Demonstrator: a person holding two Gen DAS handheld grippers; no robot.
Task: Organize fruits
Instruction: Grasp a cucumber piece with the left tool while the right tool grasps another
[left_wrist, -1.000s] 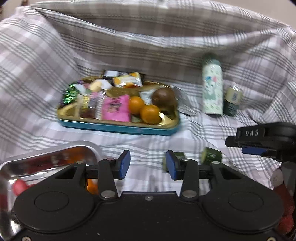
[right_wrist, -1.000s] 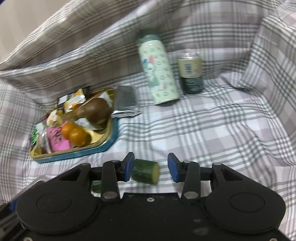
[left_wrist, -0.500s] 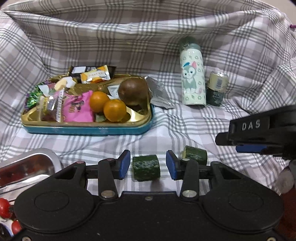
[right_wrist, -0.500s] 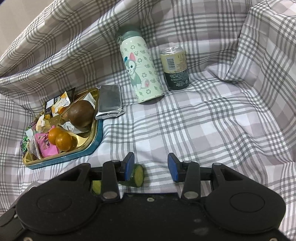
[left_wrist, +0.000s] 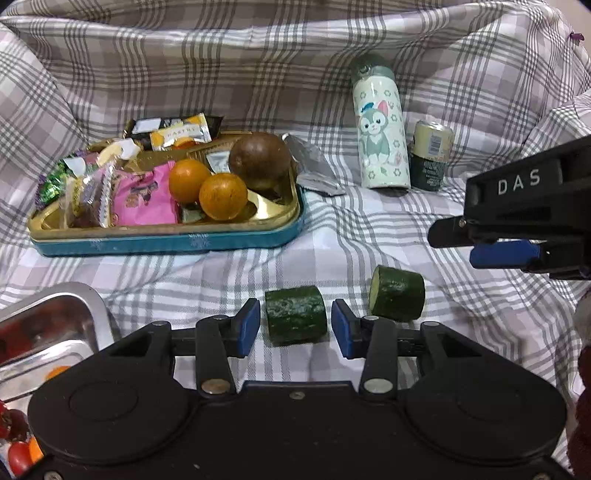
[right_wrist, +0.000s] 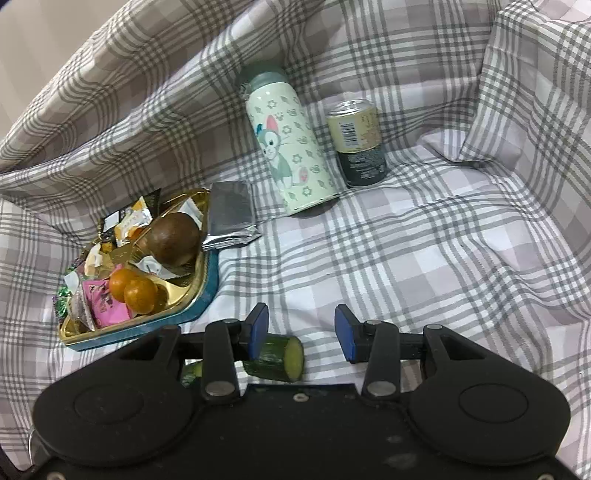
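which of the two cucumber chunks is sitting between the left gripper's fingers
The dark green cucumber chunk showing only its skin, between the open left gripper. The other cucumber chunk lies to its right, outside the fingers, pale cut face visible.

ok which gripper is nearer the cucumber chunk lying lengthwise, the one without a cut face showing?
Left. The left gripper straddles that cucumber chunk, blue pads either side with small gaps. The right gripper sits off to its right, beyond the second cucumber chunk.

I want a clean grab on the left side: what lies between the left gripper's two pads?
In the left wrist view, one cucumber piece lies on the cloth between the left gripper's open pads, touching neither; a second piece lies outside.
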